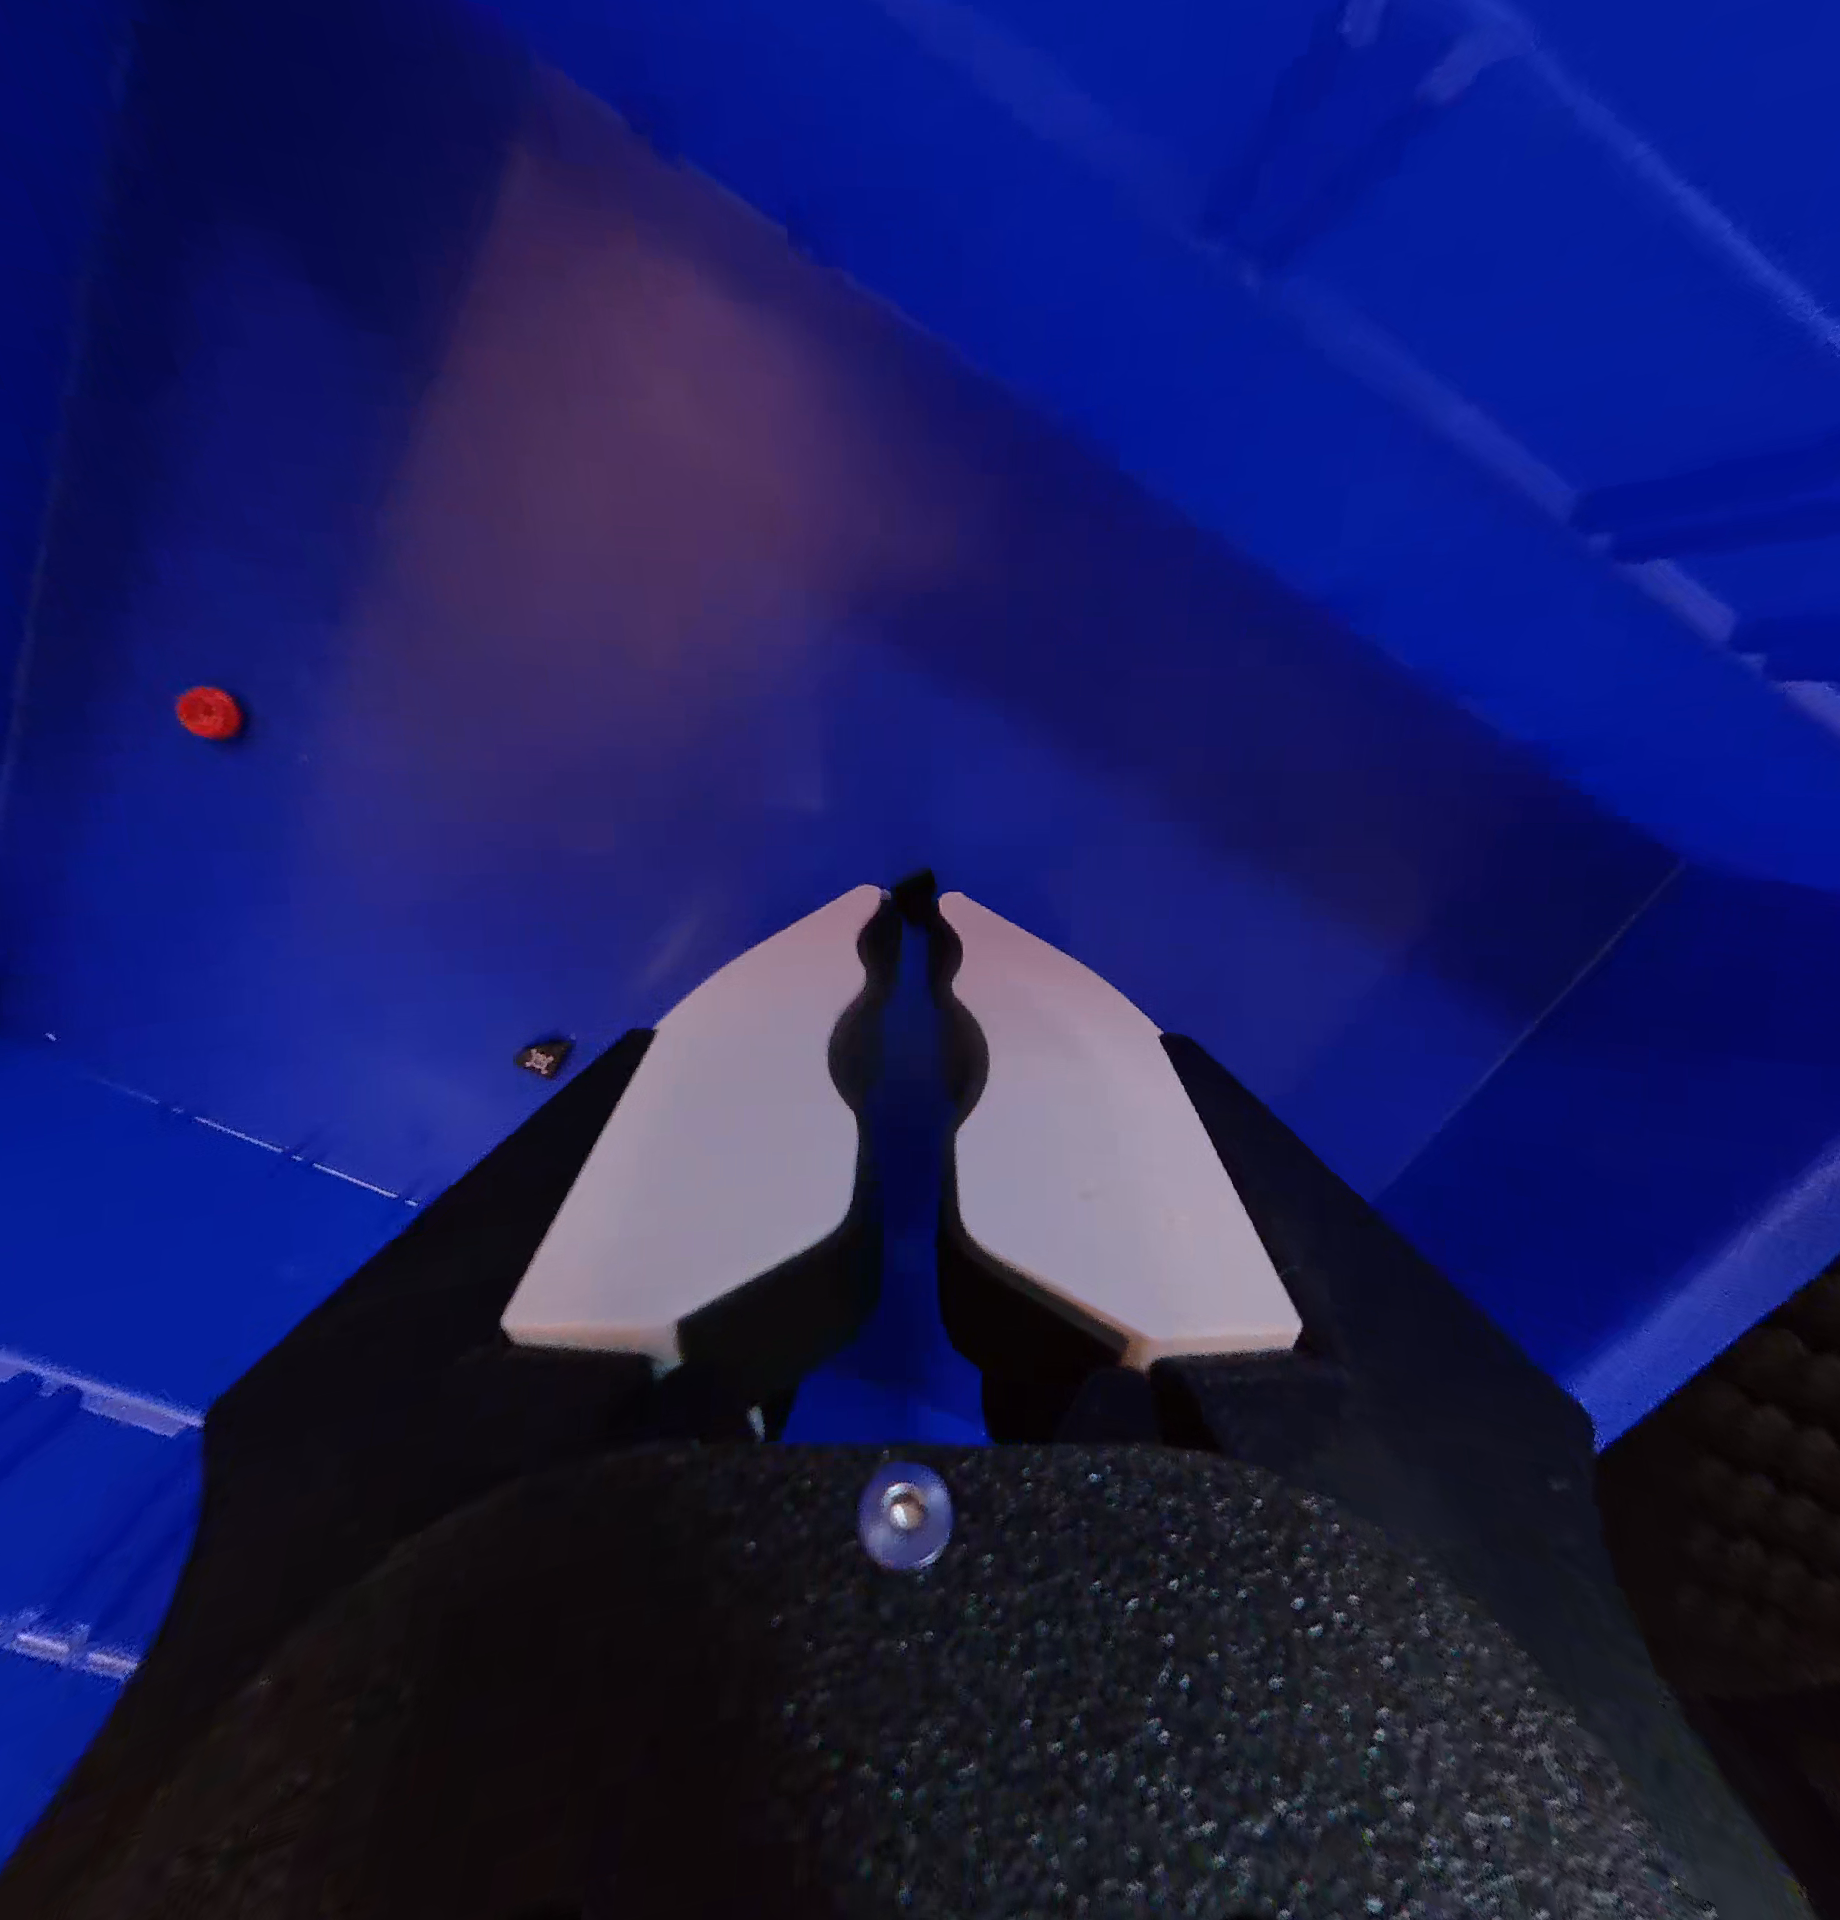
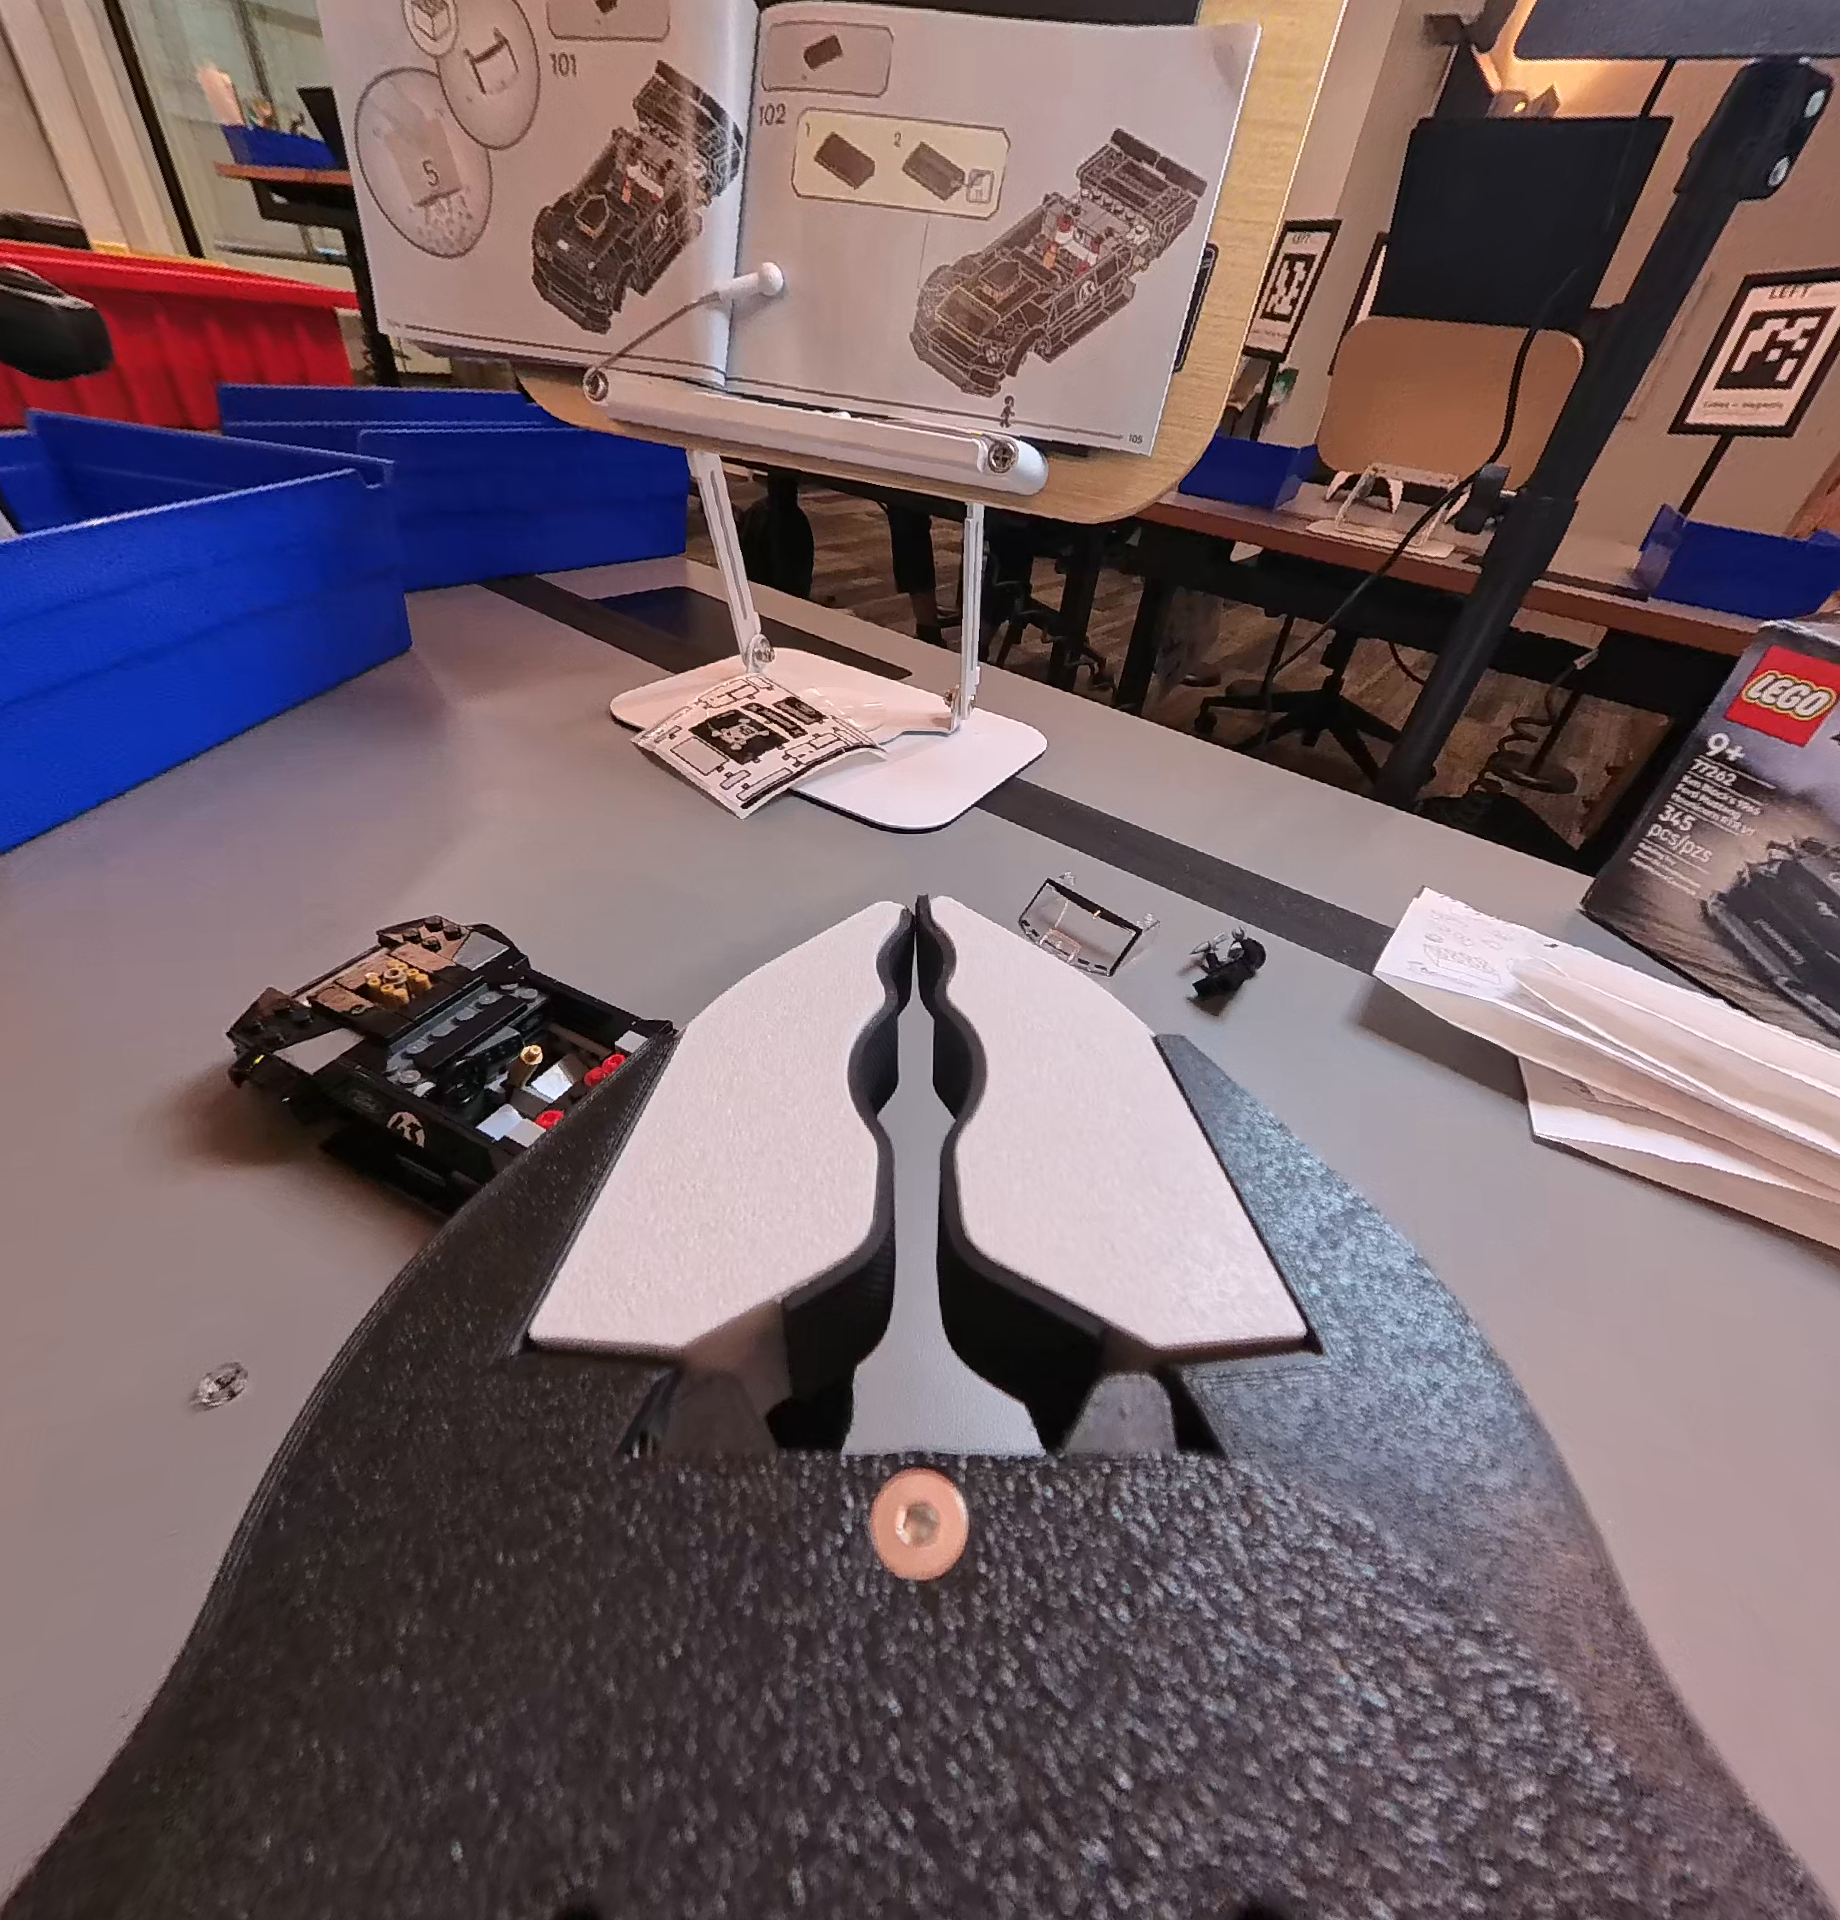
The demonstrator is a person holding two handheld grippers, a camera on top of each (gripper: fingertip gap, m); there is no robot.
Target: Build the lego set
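My left gripper [image 1: 913, 902] is inside a blue bin [image 1: 1103, 675], shut on a small black lego piece [image 1: 915, 886] that sticks out between its tips. A round red piece [image 1: 207, 713] and a small black piece [image 1: 544, 1060] lie on the bin floor to the left. My right gripper [image 2: 916, 914] is shut and empty, held low over the grey table [image 2: 480, 831]. The part-built black lego car [image 2: 433, 1049] sits on the table just left of its fingers. A clear windscreen piece [image 2: 1087, 925] and a small black part [image 2: 1230, 961] lie beyond its tips to the right.
An instruction booklet [image 2: 791, 197] stands open on a white stand [image 2: 895, 779] with a sticker sheet [image 2: 750, 743] at its base. Blue bins [image 2: 168, 613] line the left side, a red bin [image 2: 157, 312] behind them. The lego box [image 2: 1747, 831] and paper bags [image 2: 1664, 1060] lie at the right. Tip to tip, the grippers are about 50 centimetres apart. To reach the part-built black lego car [image 2: 433, 1049] in a straight line is about 15 centimetres for my right fingers, about 35 centimetres for my left.
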